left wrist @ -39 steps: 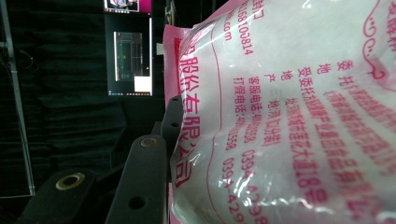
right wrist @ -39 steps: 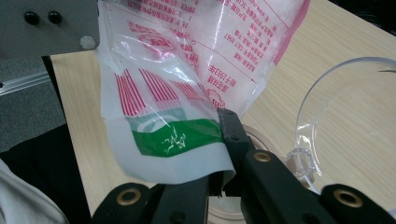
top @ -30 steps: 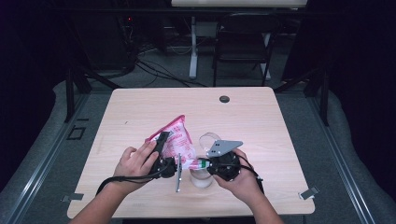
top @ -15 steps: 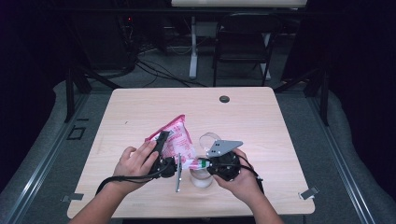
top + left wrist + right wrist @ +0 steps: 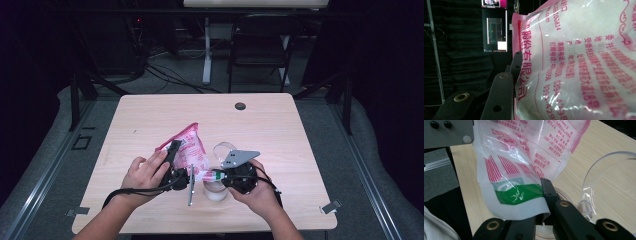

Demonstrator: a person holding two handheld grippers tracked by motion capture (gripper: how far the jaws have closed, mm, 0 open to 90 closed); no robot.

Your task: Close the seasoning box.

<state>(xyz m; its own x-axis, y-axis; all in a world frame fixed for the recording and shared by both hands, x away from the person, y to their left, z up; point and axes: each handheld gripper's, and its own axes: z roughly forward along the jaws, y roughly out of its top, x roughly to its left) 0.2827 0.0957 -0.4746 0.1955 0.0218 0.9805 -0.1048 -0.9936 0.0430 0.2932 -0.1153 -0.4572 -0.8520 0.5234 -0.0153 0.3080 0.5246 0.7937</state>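
A pink-and-white plastic bag (image 5: 187, 150) of white contents is held up off the table between both grippers. My left gripper (image 5: 176, 152) is shut on the bag's bulging body. In the left gripper view one black finger (image 5: 517, 65) presses the bag (image 5: 579, 65), and the other is hidden behind it. My right gripper (image 5: 219, 176) is shut on the bag's lower corner with the green band (image 5: 516, 193), jaws (image 5: 543, 195) pinched together. Beneath that corner stands a clear jar (image 5: 215, 191) with its hinged clear lid (image 5: 224, 149) open; the lid's rim (image 5: 587, 185) appears in the right gripper view.
The light wooden table (image 5: 280, 135) has a black round grommet (image 5: 240, 106) near its far edge. A dark folding chair (image 5: 260, 45) and cables stand on the floor beyond the table. Both forearms enter from the near edge.
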